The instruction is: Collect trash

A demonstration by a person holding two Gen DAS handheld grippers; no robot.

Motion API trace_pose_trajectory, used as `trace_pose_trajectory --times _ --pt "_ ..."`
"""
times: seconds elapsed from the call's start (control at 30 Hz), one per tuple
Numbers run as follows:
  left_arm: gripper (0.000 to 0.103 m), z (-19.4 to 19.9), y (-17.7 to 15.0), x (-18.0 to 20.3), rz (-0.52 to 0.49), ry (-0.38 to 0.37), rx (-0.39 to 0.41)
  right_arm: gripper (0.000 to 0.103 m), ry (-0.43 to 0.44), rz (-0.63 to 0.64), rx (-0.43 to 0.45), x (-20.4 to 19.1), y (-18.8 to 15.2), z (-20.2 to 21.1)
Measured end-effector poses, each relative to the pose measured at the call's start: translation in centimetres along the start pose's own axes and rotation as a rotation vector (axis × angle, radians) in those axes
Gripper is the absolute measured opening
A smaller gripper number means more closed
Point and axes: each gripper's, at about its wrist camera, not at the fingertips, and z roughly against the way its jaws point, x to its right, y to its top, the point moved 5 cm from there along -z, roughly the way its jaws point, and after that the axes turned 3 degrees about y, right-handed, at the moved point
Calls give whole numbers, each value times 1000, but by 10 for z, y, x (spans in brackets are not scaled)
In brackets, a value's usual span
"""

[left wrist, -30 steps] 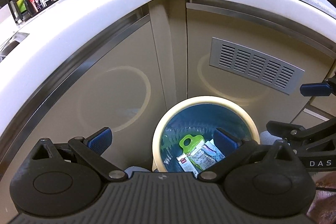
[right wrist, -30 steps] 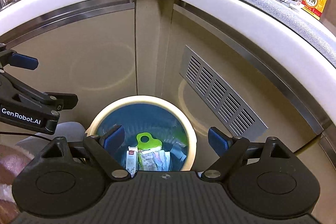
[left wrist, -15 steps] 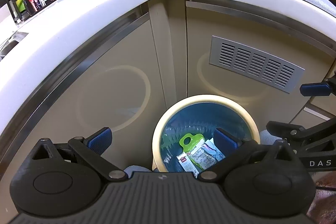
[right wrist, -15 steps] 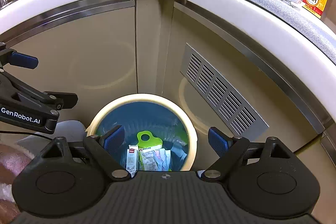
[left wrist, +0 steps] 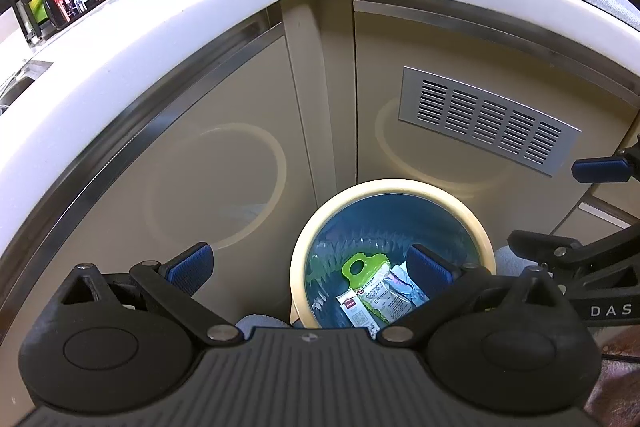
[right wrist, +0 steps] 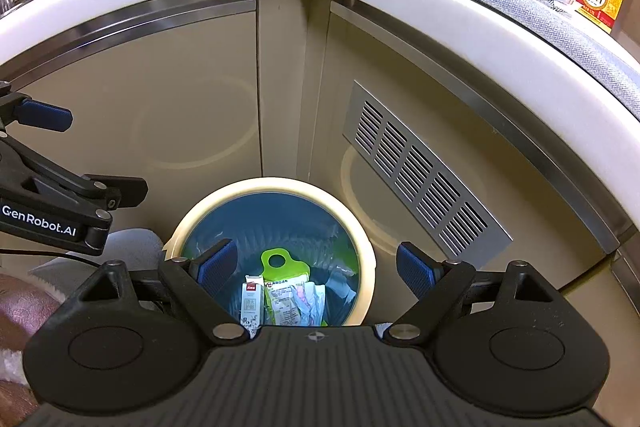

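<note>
From my left wrist view, my left gripper [left wrist: 308, 265] hung with jaws spread and empty above the cream bin [left wrist: 476, 223] at the cabinet corner, trash [left wrist: 380, 291] lying inside; from my right wrist view, my right gripper [right wrist: 316, 267] likewise gaped, empty, over that bin [right wrist: 360, 223], a green-topped packet [right wrist: 282, 267] among wrappers

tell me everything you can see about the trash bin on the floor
The trash bin is round, with a cream rim that looks like plastic and a blue liner bag inside. It stands upright on the floor in the corner where two beige cabinet fronts meet, below the white countertop. No lid is visible. At the bottom lie a green-topped packet, a small white carton and crumpled wrappers. Both claws are above it, open, touching neither the bin nor its contents.
</note>
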Motion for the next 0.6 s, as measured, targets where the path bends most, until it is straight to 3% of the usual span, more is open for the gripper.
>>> trace_pose_trajectory --times 0.6 --pt "103 -1 -1 -3 1 15 2 88 -1 -15 -2 0 -5 -3"
